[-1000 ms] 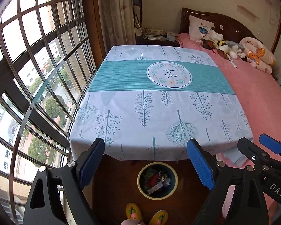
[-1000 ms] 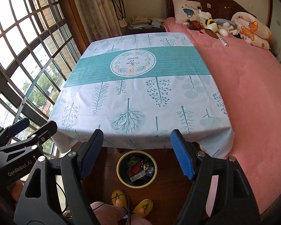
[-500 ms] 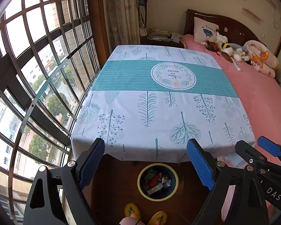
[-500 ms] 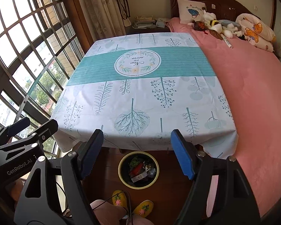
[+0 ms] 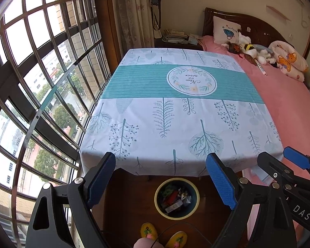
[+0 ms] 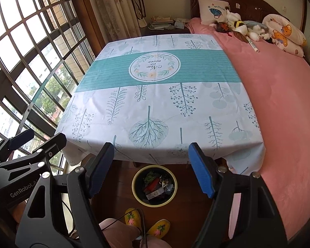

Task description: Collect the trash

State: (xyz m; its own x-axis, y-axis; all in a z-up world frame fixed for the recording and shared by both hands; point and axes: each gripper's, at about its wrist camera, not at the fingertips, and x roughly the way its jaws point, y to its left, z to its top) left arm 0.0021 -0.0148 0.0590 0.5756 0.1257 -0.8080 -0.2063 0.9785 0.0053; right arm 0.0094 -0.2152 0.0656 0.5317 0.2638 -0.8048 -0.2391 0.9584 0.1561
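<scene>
A round bin with a yellow rim stands on the wooden floor just in front of the table. Crumpled wrappers and scraps lie inside it. My left gripper hangs open high above the bin, with nothing between its blue pads. My right gripper is likewise open and holds nothing. In each wrist view the other gripper shows at the side. The table wears a white and teal cloth with tree prints, and I see no trash on it.
A bed with a pink cover runs along the table's right, with a pillow and soft toys at its head. Barred windows line the left. Yellow slippers sit below the bin.
Both grippers have risen and tilted up a little, so the table and bin sit lower in the views. Both stayed open and empty.
</scene>
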